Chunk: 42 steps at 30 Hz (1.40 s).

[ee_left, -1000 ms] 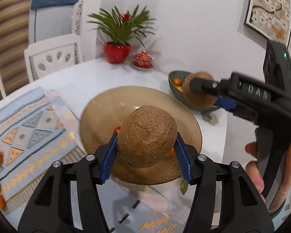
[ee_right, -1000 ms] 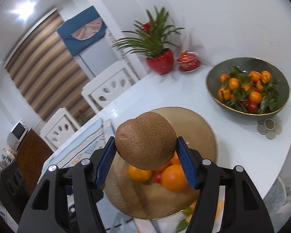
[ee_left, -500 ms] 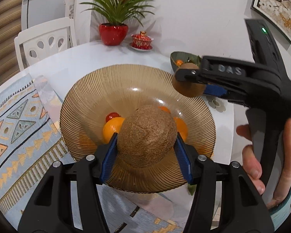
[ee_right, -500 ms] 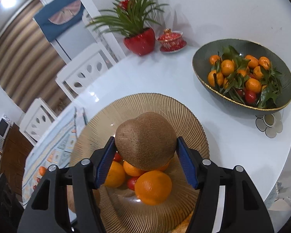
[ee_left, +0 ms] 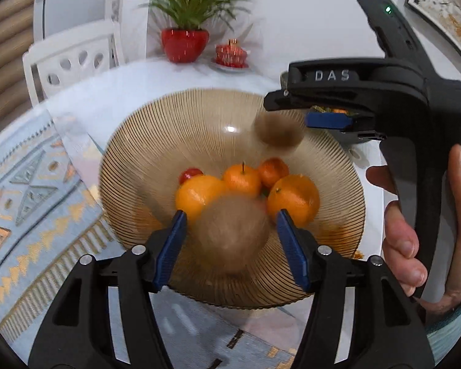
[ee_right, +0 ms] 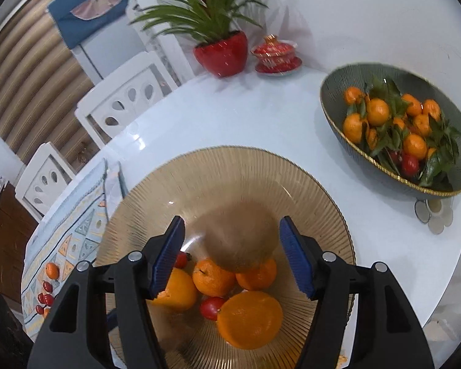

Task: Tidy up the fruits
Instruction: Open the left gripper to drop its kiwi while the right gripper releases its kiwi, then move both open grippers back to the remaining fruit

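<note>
Left wrist view: looks down and forward along its fingers, close above the amber ribbed bowl (ee_left: pixel 132 166), right gripper (ee_left: pixel 325 120) crossing its right edge. Right wrist view: close above the same bowl (ee_right: pixel 322 190) (steeper tilt), facing the green bowl (ee_right: pixel 332 92). Shared: amber bowl, red pot (ee_left: pixel 184 43) (ee_right: pixel 221 52).

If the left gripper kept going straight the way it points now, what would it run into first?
Most likely the blurred brown fruit between the open fingers of the left gripper, which appears to be dropping free. Right behind it sit the oranges in the amber ribbed bowl. Depth is uncertain given the blur.
</note>
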Each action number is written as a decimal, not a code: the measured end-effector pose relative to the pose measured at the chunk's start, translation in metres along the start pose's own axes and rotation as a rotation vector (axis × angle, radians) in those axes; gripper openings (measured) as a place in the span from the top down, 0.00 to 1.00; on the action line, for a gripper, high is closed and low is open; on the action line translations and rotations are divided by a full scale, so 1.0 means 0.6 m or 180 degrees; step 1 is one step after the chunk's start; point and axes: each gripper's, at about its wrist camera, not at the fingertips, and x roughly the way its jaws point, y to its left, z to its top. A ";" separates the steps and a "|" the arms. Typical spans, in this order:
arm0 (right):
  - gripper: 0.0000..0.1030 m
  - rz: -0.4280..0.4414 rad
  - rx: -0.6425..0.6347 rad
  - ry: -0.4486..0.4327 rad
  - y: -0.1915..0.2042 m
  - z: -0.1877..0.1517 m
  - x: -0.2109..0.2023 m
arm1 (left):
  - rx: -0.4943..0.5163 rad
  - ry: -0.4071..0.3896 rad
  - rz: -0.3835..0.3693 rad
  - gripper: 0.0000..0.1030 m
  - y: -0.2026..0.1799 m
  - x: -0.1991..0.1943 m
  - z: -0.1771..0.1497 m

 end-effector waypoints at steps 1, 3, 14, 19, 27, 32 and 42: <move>0.38 -0.0022 -0.0031 -0.0027 0.003 0.000 -0.005 | -0.0011 -0.0039 -0.0022 0.38 0.003 -0.011 0.002; 0.38 -0.0032 -0.0092 -0.0077 0.012 -0.002 -0.020 | -0.0042 -0.0110 -0.0015 0.34 0.012 -0.030 0.005; 0.33 0.0155 -0.0355 -0.0278 0.081 -0.036 -0.091 | -0.0226 -0.0409 0.0103 0.29 0.059 -0.137 -0.011; 0.31 0.0228 -0.0614 -0.0398 0.133 -0.059 -0.128 | -0.0318 -0.0514 0.0169 0.29 0.085 -0.180 -0.028; 0.28 0.0317 -0.1000 -0.0510 0.226 -0.104 -0.159 | -0.0445 -0.0647 0.0354 0.28 0.132 -0.251 -0.066; 0.26 0.0416 -0.1188 -0.0479 0.282 -0.131 -0.156 | -0.0578 -0.0732 0.0467 0.28 0.176 -0.294 -0.090; 0.26 0.0571 -0.1445 -0.0287 0.385 -0.181 -0.115 | -0.0994 -0.0932 0.0841 0.28 0.296 -0.398 -0.148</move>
